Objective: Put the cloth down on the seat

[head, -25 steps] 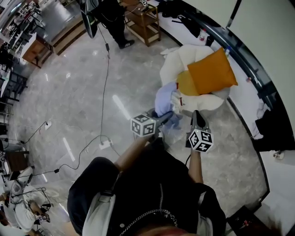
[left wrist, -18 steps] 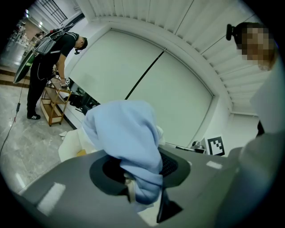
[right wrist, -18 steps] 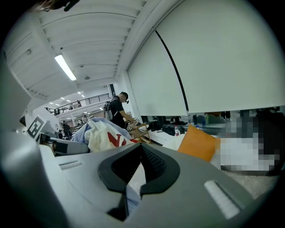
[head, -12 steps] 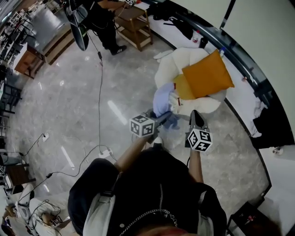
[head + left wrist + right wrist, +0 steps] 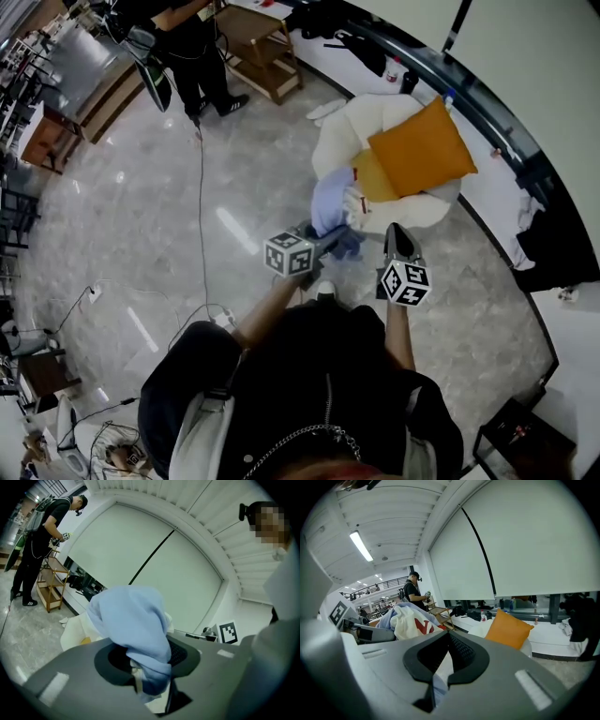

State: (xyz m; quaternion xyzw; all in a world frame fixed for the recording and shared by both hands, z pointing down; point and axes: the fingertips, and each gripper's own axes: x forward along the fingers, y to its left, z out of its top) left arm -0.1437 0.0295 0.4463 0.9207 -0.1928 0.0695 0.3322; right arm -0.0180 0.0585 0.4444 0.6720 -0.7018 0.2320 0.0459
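A light blue cloth (image 5: 328, 199) with a white, red-printed part (image 5: 360, 202) hangs bunched at the front of a cream armchair (image 5: 343, 131). An orange cushion (image 5: 422, 148) and a yellow one (image 5: 376, 178) lie on the seat. My left gripper (image 5: 336, 240) is shut on the blue cloth (image 5: 131, 620), which bulges up between its jaws (image 5: 152, 672). To its right, my right gripper (image 5: 397, 232) points at the chair's front edge. In the right gripper view its jaws (image 5: 440, 667) stand nearly together with a thin strip of pale fabric pinched between them.
A person (image 5: 184, 42) stands beside a wooden shelf unit (image 5: 255, 37) at the back. A cable (image 5: 200, 187) runs across the marble floor to a power strip (image 5: 221, 319). A dark rail (image 5: 487, 101) follows the curved wall behind the chair. A black case (image 5: 517, 442) sits at bottom right.
The view has drifted, so the chair sits slightly higher and nearer. Both grippers keep their hold and their spacing. The person at the back has shifted left.
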